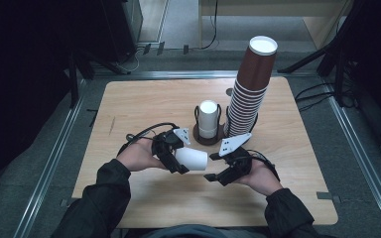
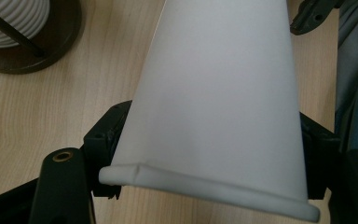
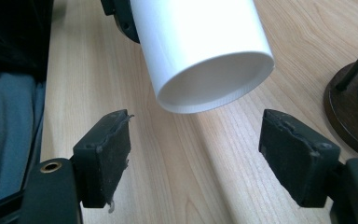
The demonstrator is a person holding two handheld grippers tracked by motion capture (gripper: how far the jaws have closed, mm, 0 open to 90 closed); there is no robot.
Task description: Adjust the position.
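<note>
A white paper cup (image 1: pixel 192 159) lies sideways just above the table, and my left gripper (image 1: pixel 172 154) is shut on it near its rolled rim. In the left gripper view the cup (image 2: pixel 219 102) narrows away from my left gripper (image 2: pixel 212 140), whose jaws press its two sides. Its recessed base (image 3: pixel 214 81) points at my right gripper (image 3: pixel 200 156), which stands open a short way off and touches nothing. In the high view the right gripper (image 1: pixel 217 177) sits just right of the cup.
A dark round holder (image 1: pixel 198 137) with a stack of white cups (image 1: pixel 208 119) stands at the table's middle. A tall stack of brown cups (image 1: pixel 250 91) leans beside it. The holder base (image 3: pixel 349 119) lies close to my right gripper's right side.
</note>
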